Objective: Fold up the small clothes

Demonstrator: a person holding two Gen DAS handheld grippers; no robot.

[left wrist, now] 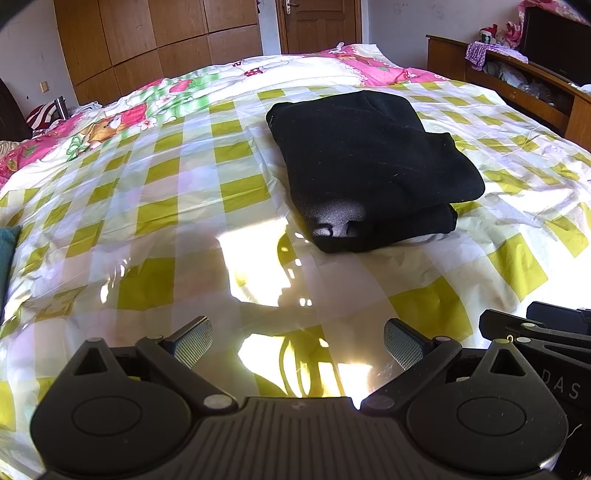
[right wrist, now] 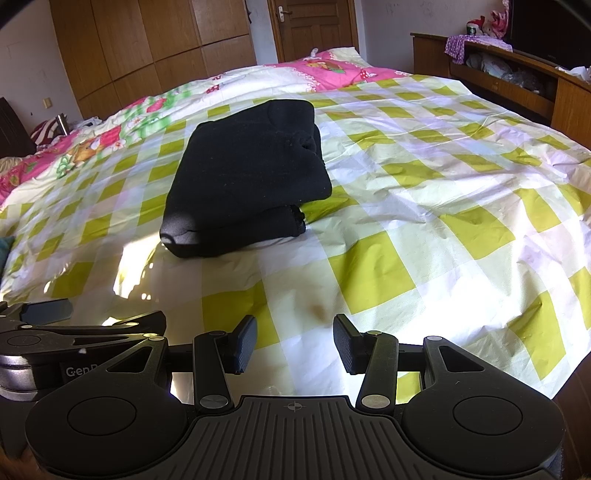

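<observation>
A black garment [left wrist: 373, 162] lies folded in a thick stack on the bed's green-checked sheet [left wrist: 166, 221]. Both tongs hover near it, apart from it: the left tongs [left wrist: 297, 341] spread wide, the right tongs [right wrist: 295, 341] spread, both empty.

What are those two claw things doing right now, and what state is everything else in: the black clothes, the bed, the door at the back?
Left gripper: jaws open, holding nothing, above the bedsheet.
Right gripper: jaws open, holding nothing.
Black garment: folded into a layered stack, lying on the bed, apart from both grippers.
Checked bedsheet: spread out, wrinkled, partly sunlit.
Door: shut.
Wardrobe: doors shut.
</observation>
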